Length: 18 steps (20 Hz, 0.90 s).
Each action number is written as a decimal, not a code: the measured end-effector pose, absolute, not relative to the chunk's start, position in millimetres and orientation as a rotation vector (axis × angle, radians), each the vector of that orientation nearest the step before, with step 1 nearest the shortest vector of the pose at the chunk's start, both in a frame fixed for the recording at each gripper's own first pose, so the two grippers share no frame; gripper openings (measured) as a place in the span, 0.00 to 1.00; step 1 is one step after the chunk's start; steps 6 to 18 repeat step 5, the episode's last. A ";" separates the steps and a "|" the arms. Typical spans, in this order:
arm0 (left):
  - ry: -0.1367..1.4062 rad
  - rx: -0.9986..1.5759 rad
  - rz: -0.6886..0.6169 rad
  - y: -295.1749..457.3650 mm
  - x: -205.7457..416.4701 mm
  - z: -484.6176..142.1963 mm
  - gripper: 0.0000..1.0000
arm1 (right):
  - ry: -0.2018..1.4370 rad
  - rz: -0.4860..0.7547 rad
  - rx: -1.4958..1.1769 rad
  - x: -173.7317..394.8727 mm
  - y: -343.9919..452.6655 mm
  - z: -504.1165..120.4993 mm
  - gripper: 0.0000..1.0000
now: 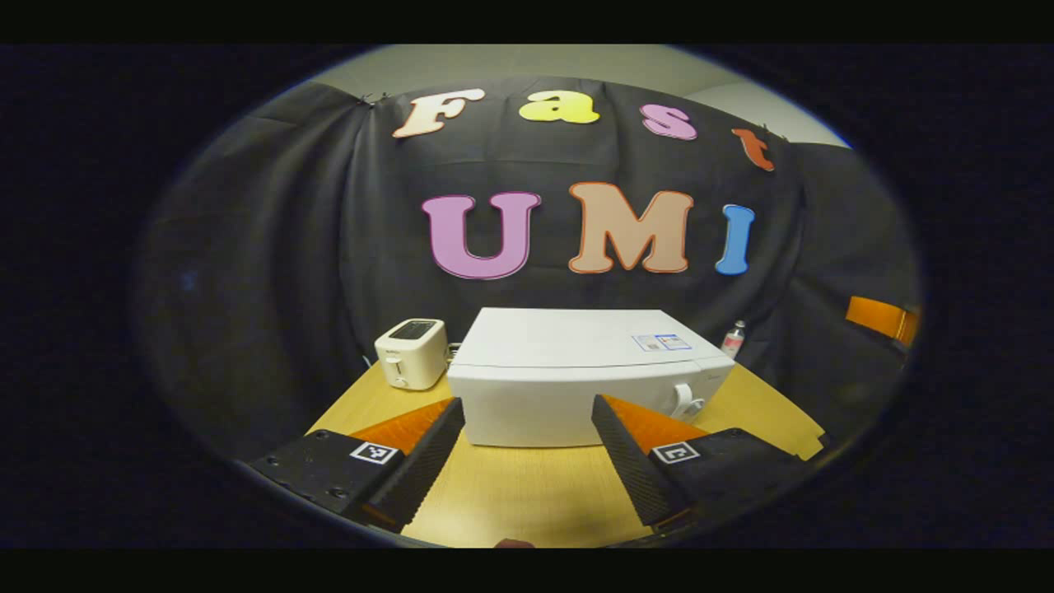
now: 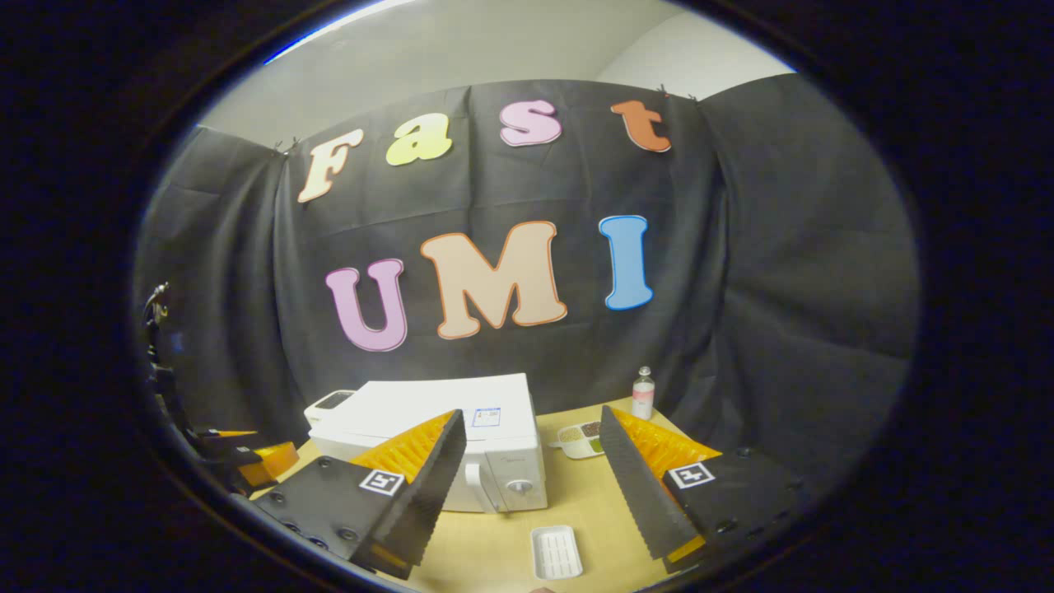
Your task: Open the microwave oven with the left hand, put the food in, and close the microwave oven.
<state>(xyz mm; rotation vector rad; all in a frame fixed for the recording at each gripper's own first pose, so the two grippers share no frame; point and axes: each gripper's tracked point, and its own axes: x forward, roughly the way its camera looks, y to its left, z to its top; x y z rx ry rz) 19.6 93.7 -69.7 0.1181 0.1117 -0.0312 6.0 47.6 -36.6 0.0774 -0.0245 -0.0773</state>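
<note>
In the left gripper view, the left gripper (image 1: pixel 523 412) has its two fingers (image 1: pixel 424 465) spread wide with nothing between them, hovering above the table (image 1: pixel 510 494) and aimed at the front of the microwave oven (image 1: pixel 576 375). The right gripper (image 2: pixel 531 424) in the right gripper view is likewise spread wide and holds nothing, its fingers (image 2: pixel 634 486) framing the oven's right end. There is one microwave oven: a white box with a flat top bearing a small sticker, its door closed, a white handle and a round knob at the right end of its front; it stands in the middle of the table against the black cloth wall. One white toaster (image 1: pixel 411 352) sits just beside its left end. To its right lie one divided food tray (image 2: pixel 580 439) with portions in its compartments and one small bottle (image 2: pixel 643 393) near the wall. One empty white ribbed tray (image 2: pixel 556 552) lies on the table in front of the oven, between the right fingers.
</note>
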 end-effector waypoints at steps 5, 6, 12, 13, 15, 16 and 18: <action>0.184 0.151 -0.186 107.8 27.7 -87.3 0.96 | -0.051 -0.223 0.097 -33.1 62.3 -32.8 0.91; 0.184 0.151 -0.186 107.8 27.7 -87.3 0.96 | -0.051 -0.223 0.097 -33.1 62.3 -32.8 0.91; 0.184 0.151 -0.186 107.8 27.7 -87.3 0.96 | -0.051 -0.223 0.097 -33.1 62.3 -32.8 0.91; 0.184 0.151 -0.186 107.8 27.7 -87.3 0.96 | -0.051 -0.223 0.097 -33.1 62.3 -32.8 0.91; 0.184 0.151 -0.186 107.8 27.7 -87.3 0.96 | -0.051 -0.223 0.097 -33.1 62.3 -32.8 0.91; 0.184 0.151 -0.186 107.8 27.7 -87.3 0.96 | -0.051 -0.223 0.097 -33.1 62.3 -32.8 0.91; 0.184 0.151 -0.186 107.8 27.7 -87.3 0.96 | -0.051 -0.223 0.097 -33.1 62.3 -32.8 0.91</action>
